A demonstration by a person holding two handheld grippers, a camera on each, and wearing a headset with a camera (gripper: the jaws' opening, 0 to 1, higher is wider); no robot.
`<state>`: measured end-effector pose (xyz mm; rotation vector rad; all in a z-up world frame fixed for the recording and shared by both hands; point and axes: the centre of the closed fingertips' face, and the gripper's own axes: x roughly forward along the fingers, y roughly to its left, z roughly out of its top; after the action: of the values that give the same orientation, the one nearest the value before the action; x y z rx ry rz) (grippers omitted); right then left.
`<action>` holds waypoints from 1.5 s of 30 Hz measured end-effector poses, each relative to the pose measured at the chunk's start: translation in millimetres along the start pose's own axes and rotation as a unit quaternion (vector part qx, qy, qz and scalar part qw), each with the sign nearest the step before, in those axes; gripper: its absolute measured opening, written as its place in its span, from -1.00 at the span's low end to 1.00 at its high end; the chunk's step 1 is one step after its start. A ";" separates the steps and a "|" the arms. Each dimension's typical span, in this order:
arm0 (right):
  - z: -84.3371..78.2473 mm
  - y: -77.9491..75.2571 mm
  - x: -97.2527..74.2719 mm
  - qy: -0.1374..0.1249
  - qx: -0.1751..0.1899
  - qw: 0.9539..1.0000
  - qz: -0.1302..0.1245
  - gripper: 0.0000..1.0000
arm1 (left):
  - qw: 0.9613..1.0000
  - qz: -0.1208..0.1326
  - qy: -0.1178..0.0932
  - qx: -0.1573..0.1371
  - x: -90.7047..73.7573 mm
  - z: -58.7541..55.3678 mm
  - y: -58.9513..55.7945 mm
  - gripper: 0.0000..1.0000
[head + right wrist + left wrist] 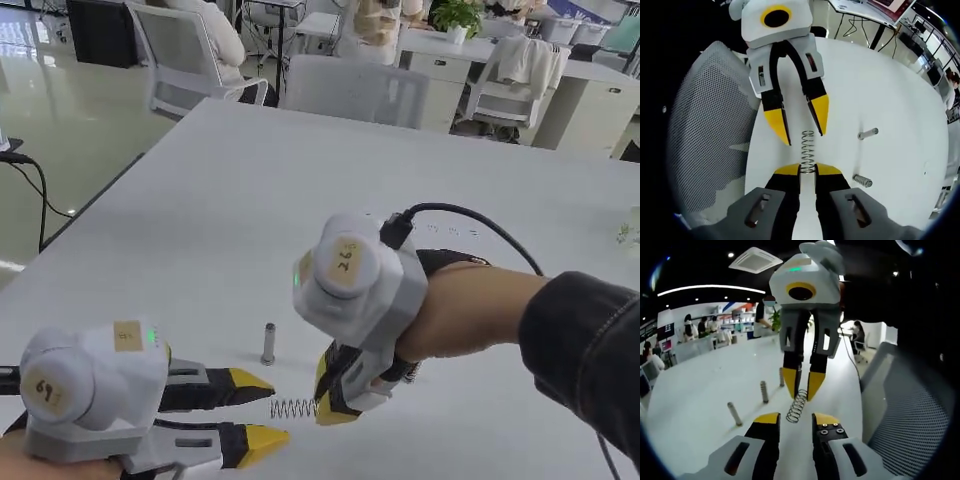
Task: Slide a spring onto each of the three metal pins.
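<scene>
Spring: one end is pinched in the right gripper; the other end pokes out free.
Right fingers: pressed together on the spring's end. I think that leaves the open end ready for a pin.
Left gripper: fingers spread apart, holding nothing, tips beside the free end, maybe to steady it.
Pins: three stand up at ten o'clock from the spring in the left gripper view.
Table: white; pins rest on it.

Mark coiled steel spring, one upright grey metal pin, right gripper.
coiled steel spring (808,150), right gripper view, middle coils.
upright grey metal pin (268,343), head view, mid shaft.
right gripper (808,171), right gripper view, between its jaws.
</scene>
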<state>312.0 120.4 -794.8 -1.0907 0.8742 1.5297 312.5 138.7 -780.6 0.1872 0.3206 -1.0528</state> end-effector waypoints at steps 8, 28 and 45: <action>3.0 6.3 -0.2 -0.003 -0.013 1.000 0.008 -0.85 | 1.000 -0.009 0.005 0.009 1.0 -1.6 -5.2 -0.77; 0.3 10.1 -0.7 -0.001 -0.016 1.000 0.012 -0.85 | 0.999 -0.021 0.018 0.020 4.8 -6.6 -9.8 -0.95; 24.1 6.2 -18.3 -0.033 -0.031 0.999 -0.009 -0.86 | 1.000 -0.011 0.015 0.020 3.1 -7.6 -6.6 -0.96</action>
<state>302.3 135.4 -769.7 -1.0846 0.7742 1.5777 306.8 135.3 -788.8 0.2365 0.3290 -1.0787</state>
